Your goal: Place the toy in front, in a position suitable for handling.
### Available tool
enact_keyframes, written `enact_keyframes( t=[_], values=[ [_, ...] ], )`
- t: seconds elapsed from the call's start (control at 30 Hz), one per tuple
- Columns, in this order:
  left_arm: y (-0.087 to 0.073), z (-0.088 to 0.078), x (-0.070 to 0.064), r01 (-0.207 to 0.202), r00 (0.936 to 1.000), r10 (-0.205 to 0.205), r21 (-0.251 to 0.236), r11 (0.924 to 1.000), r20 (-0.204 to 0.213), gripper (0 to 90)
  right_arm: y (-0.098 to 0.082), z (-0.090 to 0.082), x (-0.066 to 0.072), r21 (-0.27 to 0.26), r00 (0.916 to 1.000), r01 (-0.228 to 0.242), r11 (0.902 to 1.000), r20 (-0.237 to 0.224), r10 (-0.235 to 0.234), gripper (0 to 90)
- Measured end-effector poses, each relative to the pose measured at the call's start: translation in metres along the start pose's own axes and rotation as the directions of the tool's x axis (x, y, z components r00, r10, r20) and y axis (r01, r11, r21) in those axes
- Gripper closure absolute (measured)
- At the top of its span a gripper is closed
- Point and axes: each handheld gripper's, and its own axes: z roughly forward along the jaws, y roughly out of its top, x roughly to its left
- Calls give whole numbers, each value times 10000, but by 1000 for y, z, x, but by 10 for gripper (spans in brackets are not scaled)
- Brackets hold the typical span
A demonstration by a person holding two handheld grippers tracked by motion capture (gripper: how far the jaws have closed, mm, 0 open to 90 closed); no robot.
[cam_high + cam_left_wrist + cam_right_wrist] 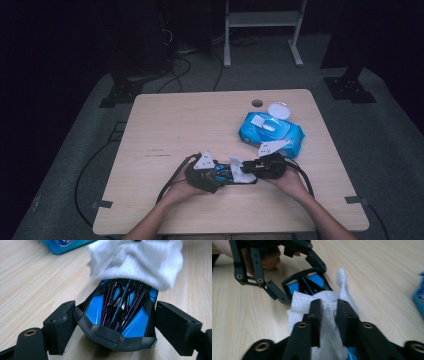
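Observation:
My left gripper [117, 315] is shut on a blue and black ribbed object [120, 315], its pads against the object's two sides, low over the table's near middle [223, 173]. A white wet wipe [140, 262] lies draped over the object's far end. In the right gripper view, the right gripper [329, 307] is open by a narrow gap, with the wipe [302, 302] bunched between and under its jaws. Beyond it are the object [312, 282] and the left gripper [299, 281]. In the high view the two grippers face each other, left gripper [225, 175] and right gripper [250, 167], with the wipe [240, 170] between them.
A blue pack of wet wipes [272, 131] with its white lid [279, 110] flipped open lies behind the right hand. The wooden table [175, 125] has a cable hole [257, 103] near its far edge. Cables trail off the front edge from both grippers.

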Motion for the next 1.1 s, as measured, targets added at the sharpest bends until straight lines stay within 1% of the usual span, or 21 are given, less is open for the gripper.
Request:
enact_keyframes(
  t=[0.03,0.07,0.1,0.2,0.23,0.27,0.3,0.33,0.37,0.43,0.53,0.6,0.67,0.73,0.8,0.87,0.9,0.97,1.0,1.03,1.1],
  values=[
    [-1,0,1,20,10000,-20,-30,10000,46,183,0,9,3,196,9991,365,9991,217,-369,669],
    [-1,0,1,14,10000,-14,-34,10000,80,183,-1,12,4,274,9984,514,9983,232,-521,665],
    [-1,-1,2,-3,9999,3,1,10000,107,182,-1,15,5,218,9986,482,9986,224,-487,663],
    [-2,-2,3,-65,9999,65,26,10000,133,185,-3,15,4,108,9990,412,9991,173,-414,677],
    [-2,-1,2,-29,9999,30,-4,10000,120,185,-4,15,4,73,9994,296,9995,148,-297,694],
    [-1,-1,2,-64,9999,64,-3,10000,89,185,-7,13,3,23,9997,195,9998,136,-196,751],
    [-2,-1,2,-52,9999,52,-36,10000,97,185,-8,11,3,102,9997,158,9998,166,-160,775],
    [-2,-1,2,-52,9999,52,-36,10000,97,185,-8,11,3,102,9997,158,9998,166,-160,775],
    [-2,-1,2,0,10000,1,-54,10000,76,185,-11,5,1,375,9991,217,9991,366,-231,793],
    [-2,-1,1,12,10000,-12,-58,10000,34,185,-17,-1,-3,579,9986,118,9983,517,-148,802],
    [-3,-1,0,65,10000,-65,-106,9999,-9,185,-26,-9,-7,537,9971,-208,9983,739,168,809],
    [-2,0,0,16,10000,-16,-32,10000,-84,182,-27,-10,-5,481,9960,-307,9984,852,265,811],
    [-1,1,-1,54,9999,-54,-58,10000,-91,181,-24,-6,0,316,9979,-376,9988,542,359,811],
    [-1,1,-1,97,9999,-98,-50,9999,-95,180,-18,1,7,179,9993,-203,9996,314,198,808],
    [-1,1,0,105,9999,-105,-24,9999,-94,180,-11,7,10,138,9998,-191,9997,1,191,807],
    [-2,-1,0,122,9998,-121,58,9999,-153,180,-9,8,10,191,10000,-67,9998,32,67,809],
    [-2,-1,0,98,9998,-97,73,9999,-154,181,-11,7,8,231,9999,-116,9997,77,114,811],
    [-2,-2,0,74,9998,-72,90,9999,-171,182,-17,1,1,405,9986,-252,9989,475,233,814],
    [-2,-2,0,65,9998,-63,99,9999,-171,182,-17,1,1,405,9986,-252,9989,475,233,814],
    [-2,-2,0,61,9998,-60,98,9999,-170,182,-25,-7,-7,449,9958,-566,9974,750,531,815],
    [-3,-2,1,64,9999,-63,82,9999,-140,182,-33,-13,-10,548,9925,-644,9964,1076,582,815]
  ],
)
